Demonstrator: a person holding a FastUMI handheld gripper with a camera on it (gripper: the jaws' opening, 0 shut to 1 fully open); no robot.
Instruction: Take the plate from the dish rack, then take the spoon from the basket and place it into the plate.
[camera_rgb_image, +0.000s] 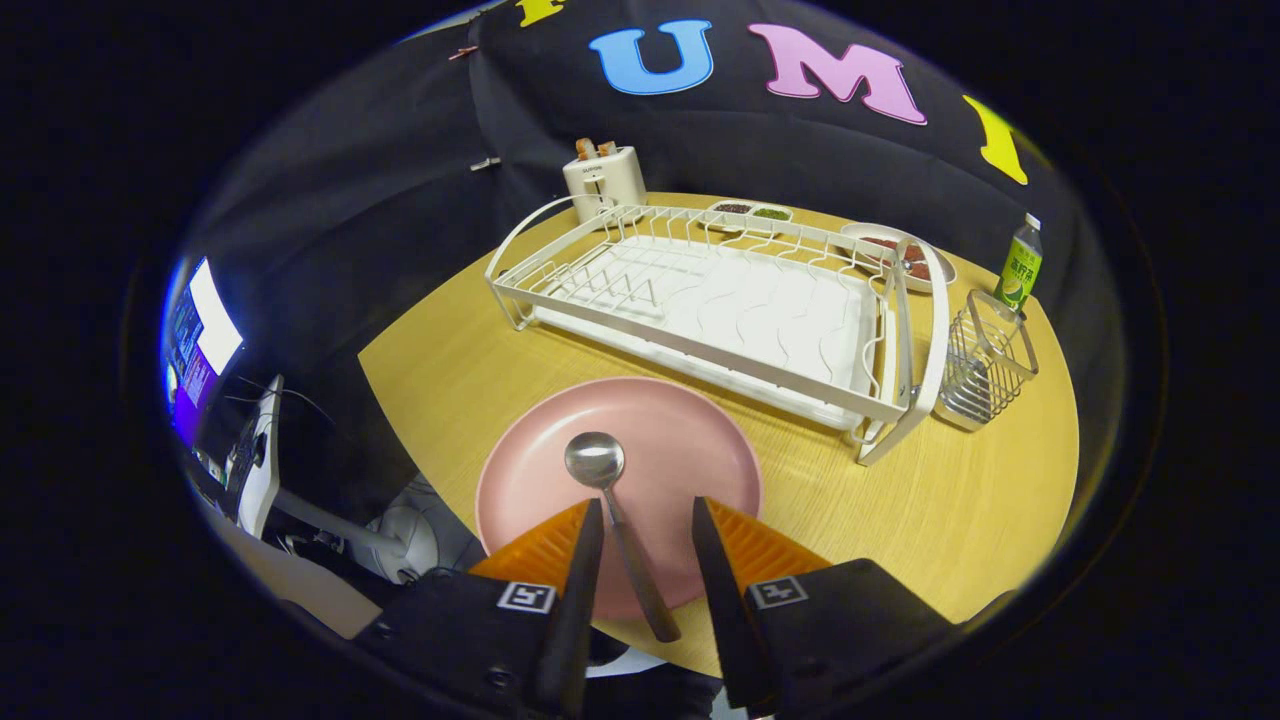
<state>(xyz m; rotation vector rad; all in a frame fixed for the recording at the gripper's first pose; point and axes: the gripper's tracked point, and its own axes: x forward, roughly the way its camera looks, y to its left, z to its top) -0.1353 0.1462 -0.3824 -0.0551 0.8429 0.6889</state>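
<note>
My gripper (646, 512) hangs over pink plate (618, 485) on wooden table (900, 520), fingers wide apart, gripping nothing. Spoon (612, 510) lies in plate between fingers, bowl ahead of tips, handle just beside left finger. White dish rack (720, 310) beyond plate; wire basket (988, 362) at its right end.

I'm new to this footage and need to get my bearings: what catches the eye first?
A pink plate sits on the wooden table just ahead of the open gripper, with a metal spoon lying in it, handle running back between the orange fingers. Beyond the plate stands an empty white dish rack, a wire basket at its end.
</note>
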